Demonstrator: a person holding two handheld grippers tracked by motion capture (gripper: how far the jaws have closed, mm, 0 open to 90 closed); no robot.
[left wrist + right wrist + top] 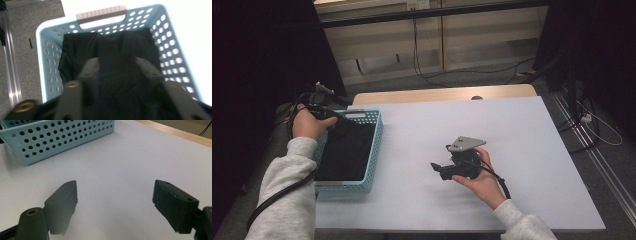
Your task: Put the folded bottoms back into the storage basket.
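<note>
Black cloth [346,149] folded in blue basket [375,145], left part of table [522,150]. High view: left gripper [323,107] held at basket's far left corner, over cloth's far end; jaw gap hard to read from up here. Right gripper [438,169] resting on bare tabletop, well apart from basket, snout aimed left toward it. Left hand clearly nearer.

Left gripper view: looking down into basket [172,45], cloth [112,55] directly below and ahead of left gripper [117,66], jaws spread, nothing between them. Cloth's long axis along basket's length, toward the handle [101,13].

Right gripper view: right gripper [115,197] with jaws wide apart, nothing held, bare table [130,160] between; basket wall [62,137] up ahead-left, apart. Likely next: straight drop by left onto cloth.
</note>
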